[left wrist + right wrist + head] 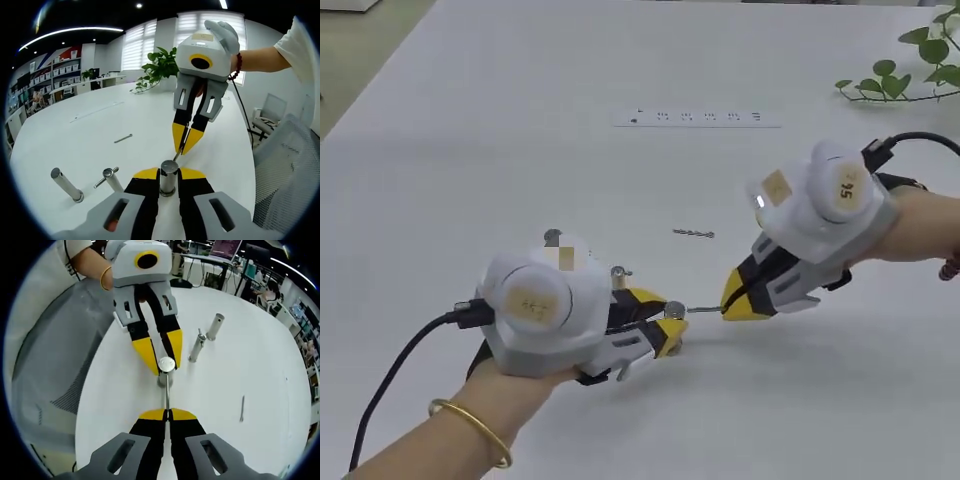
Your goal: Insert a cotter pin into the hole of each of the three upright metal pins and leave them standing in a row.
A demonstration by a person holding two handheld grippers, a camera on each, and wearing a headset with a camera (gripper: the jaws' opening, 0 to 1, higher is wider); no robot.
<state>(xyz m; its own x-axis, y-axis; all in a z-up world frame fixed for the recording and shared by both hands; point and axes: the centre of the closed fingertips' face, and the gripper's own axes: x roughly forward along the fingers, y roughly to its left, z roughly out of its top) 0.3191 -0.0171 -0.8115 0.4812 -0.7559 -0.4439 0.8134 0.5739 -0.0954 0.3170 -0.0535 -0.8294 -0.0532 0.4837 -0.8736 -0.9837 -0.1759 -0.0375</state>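
right now, at the left of the white table (500, 150), a bare metal pin (552, 238) is standing alone. just beside it a second pin (618, 272) is already carrying a cotter pin through its head. next along, the left gripper (670, 325) is closing its jaws snugly around the third pin (674, 311) and keeping it upright on the table. the right gripper (728, 305), jaws pinched tight, is gripping a cotter pin (703, 310) by its tail and aiming the tip at that pin's head. the tip is touching the head or sitting just short of it, and i cannot tell whether it is entering the hole. farther back a spare cotter pin (693, 233) is lying loose.

misalignment is looking like the biggest risk. if the hole is facing slightly away from the tip, a push is likely going to bend the thin cotter pin or slide it off the round head. pushing too hard sideways is also risking tipping the held pin into its near neighbour. with only the tail being pinched, the cotter pin could be swivelling in the jaws or dropping out.
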